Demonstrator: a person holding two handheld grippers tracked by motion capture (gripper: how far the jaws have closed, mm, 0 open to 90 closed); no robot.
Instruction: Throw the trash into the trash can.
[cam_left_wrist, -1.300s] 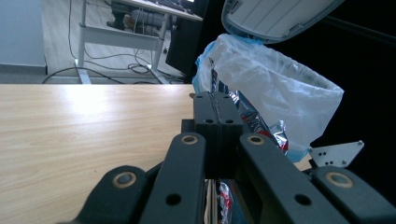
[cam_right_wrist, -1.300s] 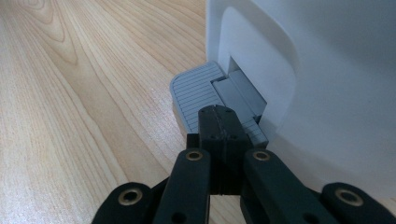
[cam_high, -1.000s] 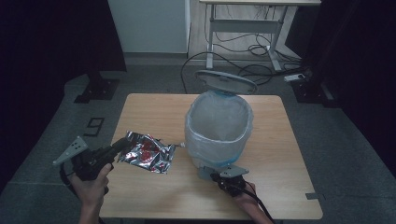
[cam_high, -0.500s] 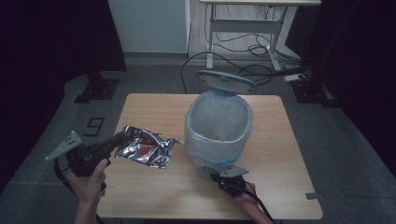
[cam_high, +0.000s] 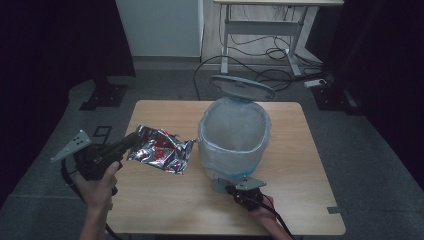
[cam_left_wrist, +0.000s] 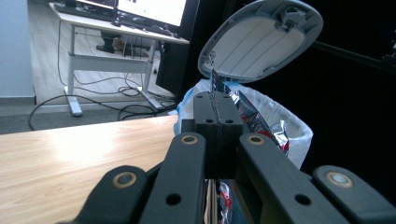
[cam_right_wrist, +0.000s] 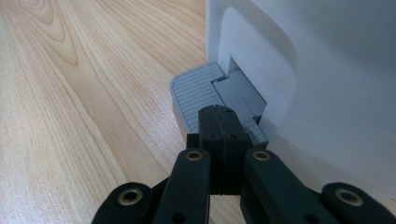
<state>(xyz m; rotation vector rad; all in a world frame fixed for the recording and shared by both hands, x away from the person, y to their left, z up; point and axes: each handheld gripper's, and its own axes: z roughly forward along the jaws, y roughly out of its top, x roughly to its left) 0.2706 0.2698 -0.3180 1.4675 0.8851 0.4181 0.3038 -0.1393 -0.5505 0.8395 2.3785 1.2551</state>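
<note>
- Now the left gripper (cam_high: 131, 141) is pinching a foil bag (cam_high: 161, 155), its long axis lying across the table (cam_high: 165, 200) toward the bin (cam_high: 234, 135); print unreadable.
- Right gripper (cam_right_wrist: 219, 119), jaws closed, is pressing the pedal (cam_right_wrist: 196, 91).

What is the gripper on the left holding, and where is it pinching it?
The left gripper pinches the crinkly silver-and-red foil wrapper by its left edge, beside the white lined pedal bin. The right gripper, shut, presses the bin's grey pedal.

Light wooden table (cam_high: 165, 200) — white pedal bin (cam_high: 235, 145) standing on it, lid up, centre-right.
</note>
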